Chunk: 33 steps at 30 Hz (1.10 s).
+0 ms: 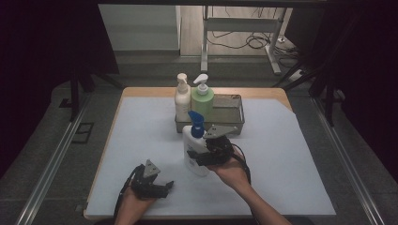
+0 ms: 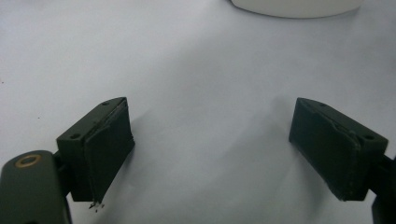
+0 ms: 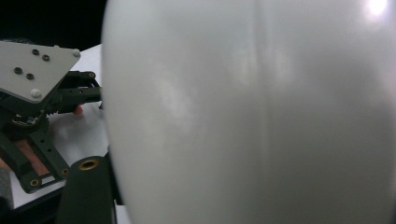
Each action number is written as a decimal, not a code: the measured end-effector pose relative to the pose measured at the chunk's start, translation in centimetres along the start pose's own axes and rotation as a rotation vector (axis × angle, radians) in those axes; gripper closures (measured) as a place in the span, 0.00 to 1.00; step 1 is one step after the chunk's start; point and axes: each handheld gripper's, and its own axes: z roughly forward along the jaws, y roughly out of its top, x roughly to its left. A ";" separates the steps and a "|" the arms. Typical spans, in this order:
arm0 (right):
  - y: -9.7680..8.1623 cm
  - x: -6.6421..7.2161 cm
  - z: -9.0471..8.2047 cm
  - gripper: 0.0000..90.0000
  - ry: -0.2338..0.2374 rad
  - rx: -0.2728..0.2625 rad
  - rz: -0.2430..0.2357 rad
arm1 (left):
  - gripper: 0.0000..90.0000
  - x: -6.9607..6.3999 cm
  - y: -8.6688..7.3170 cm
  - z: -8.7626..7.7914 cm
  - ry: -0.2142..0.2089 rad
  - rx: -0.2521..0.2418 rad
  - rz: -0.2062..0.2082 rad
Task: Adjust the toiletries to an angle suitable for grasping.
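1. High view: nearest the cam, left gripper [image 1: 157,186] rests low on the pale sheet [image 1: 291,164] near the front edge, jaws spread w/ nothing between. Right gripper [image 1: 199,157] is at the white pump bottle [image 1: 193,150], jaws either side of its body; can't tell if pads press yet. Bottle stands upright mid-table, long axis vertical, blue pump head [image 1: 196,123] on top, nozzle pointing away toward the tray. Smooth plastic, rounded flat-oval body. Behind it a shallow metal tray [image 1: 232,116], rectangular, w/ a cream pump bottle [image 1: 182,97] and a green pump bottle [image 1: 202,99] upright at its left end.
2. Left gripper view: two black blocky jaws wide apart over matte white sheet; white bottle base [image 2: 295,6] at top edge.
3. Right gripper view: glossy white bottle wall [image 3: 252,116] v. close, curved, faint vertical seam; left gripper [image 3: 35,107] beyond at left.
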 end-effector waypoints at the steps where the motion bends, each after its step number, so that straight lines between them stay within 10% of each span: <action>1: 0.0 0.0 0.0 0.39 -0.005 -0.001 -0.006 | 0.14 0.0 0.0 0.0 0.000 0.000 0.000; 33: 1.0 -0.8 -1.8 0.44 0.007 0.025 -0.036 | 0.14 0.0 0.0 0.0 0.000 -0.001 -0.001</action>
